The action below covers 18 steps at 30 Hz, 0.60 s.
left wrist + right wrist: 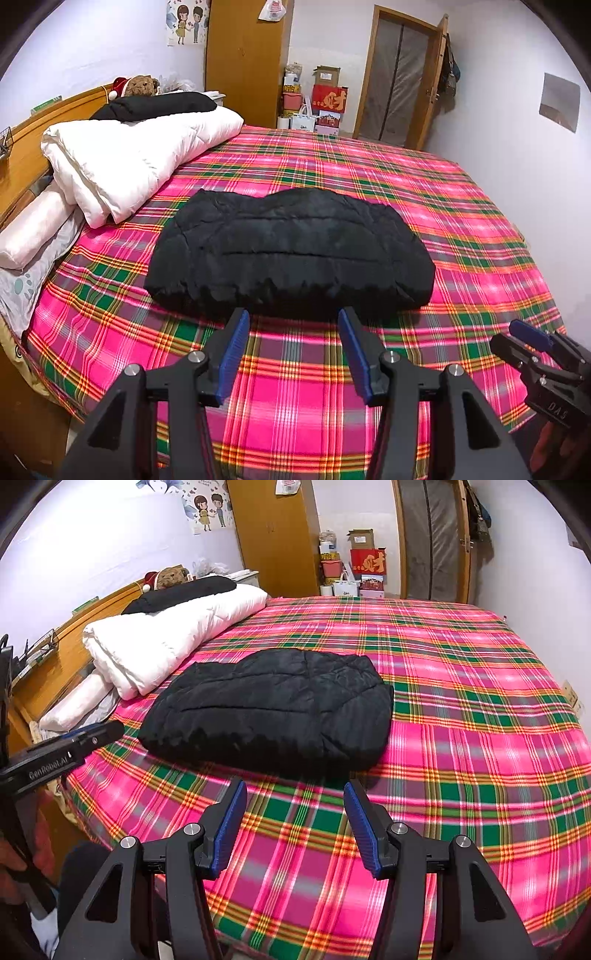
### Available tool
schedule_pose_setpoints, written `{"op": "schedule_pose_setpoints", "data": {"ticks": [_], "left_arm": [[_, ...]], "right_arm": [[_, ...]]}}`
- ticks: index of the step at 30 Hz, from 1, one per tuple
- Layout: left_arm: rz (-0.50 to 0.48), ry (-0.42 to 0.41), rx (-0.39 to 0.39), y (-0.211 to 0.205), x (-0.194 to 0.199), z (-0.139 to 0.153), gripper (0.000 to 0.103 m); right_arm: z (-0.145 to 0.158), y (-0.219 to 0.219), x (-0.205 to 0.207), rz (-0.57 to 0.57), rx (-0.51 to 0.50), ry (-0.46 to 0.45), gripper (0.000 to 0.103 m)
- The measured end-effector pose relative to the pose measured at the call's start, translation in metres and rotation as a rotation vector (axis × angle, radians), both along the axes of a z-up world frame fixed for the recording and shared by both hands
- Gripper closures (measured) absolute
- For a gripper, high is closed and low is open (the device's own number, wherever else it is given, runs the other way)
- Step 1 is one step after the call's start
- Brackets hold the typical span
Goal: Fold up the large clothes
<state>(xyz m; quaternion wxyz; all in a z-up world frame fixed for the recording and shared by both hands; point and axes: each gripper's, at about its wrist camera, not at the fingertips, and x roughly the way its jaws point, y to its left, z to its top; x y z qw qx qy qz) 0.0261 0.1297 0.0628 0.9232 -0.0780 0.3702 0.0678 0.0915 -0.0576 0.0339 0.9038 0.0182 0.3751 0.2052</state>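
A black quilted jacket (291, 254) lies folded into a thick rectangle on the pink plaid bed sheet (295, 387); it also shows in the right wrist view (269, 716). My left gripper (293, 317) is open and empty, its blue pads just short of the jacket's near edge. My right gripper (295, 788) is open and empty, also just short of the near edge. In the left wrist view the right gripper (517, 334) hangs at the far right. In the right wrist view the left gripper (107, 731) shows at the left.
A folded white duvet (136, 155) with a black garment (162, 105) on top lies at the headboard (22, 147). Pillows (33, 229) sit beside it. A teddy bear (140, 85), a wardrobe (247, 59), boxes (325, 99) and a door (402, 77) stand beyond the bed.
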Motion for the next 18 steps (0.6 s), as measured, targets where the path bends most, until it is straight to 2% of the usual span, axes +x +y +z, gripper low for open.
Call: {"op": "schedule_pose_setpoints", "data": {"ticks": [18], "left_arm": [[0.002, 0.033, 0.007, -0.009, -0.016, -0.012, 0.048]], "right_arm": [[-0.001, 0.007, -0.016, 0.023, -0.032, 0.005, 0.048]]}}
